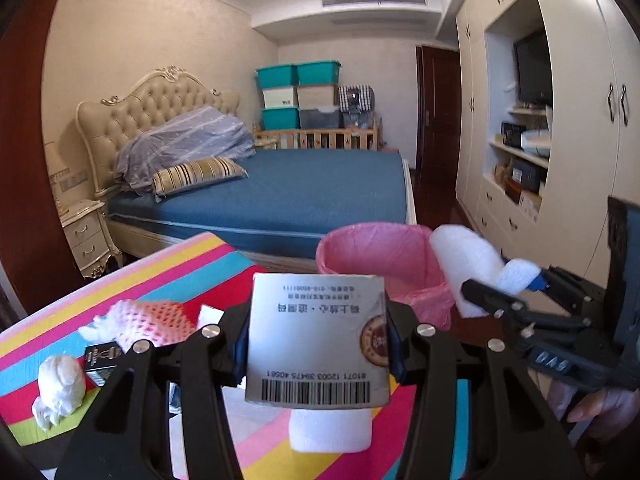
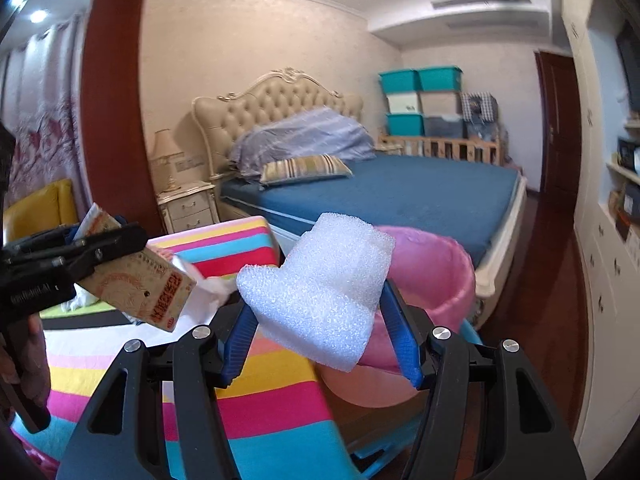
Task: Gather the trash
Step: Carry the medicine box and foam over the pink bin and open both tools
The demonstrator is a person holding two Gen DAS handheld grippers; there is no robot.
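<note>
My left gripper (image 1: 316, 340) is shut on a flat cardboard box (image 1: 318, 336) with a barcode, held above the striped table (image 1: 192, 272). It also shows in the right wrist view (image 2: 140, 288). My right gripper (image 2: 320, 316) is shut on a white foam piece (image 2: 320, 280), held just before the rim of the pink-lined trash bin (image 2: 436, 272). In the left wrist view the bin (image 1: 376, 256) stands behind the box, with the foam piece (image 1: 468, 264) at its right. A pink foam net (image 1: 156, 320), a crumpled tissue (image 1: 60, 388), a small black box (image 1: 100, 356) and a white foam block (image 1: 328, 428) lie on the table.
A bed with a blue cover (image 1: 304, 196) stands behind the table and bin. A nightstand (image 1: 86, 236) is at the left. White wardrobes with shelves (image 1: 520, 160) line the right wall. Storage boxes (image 1: 298, 96) are stacked at the far wall.
</note>
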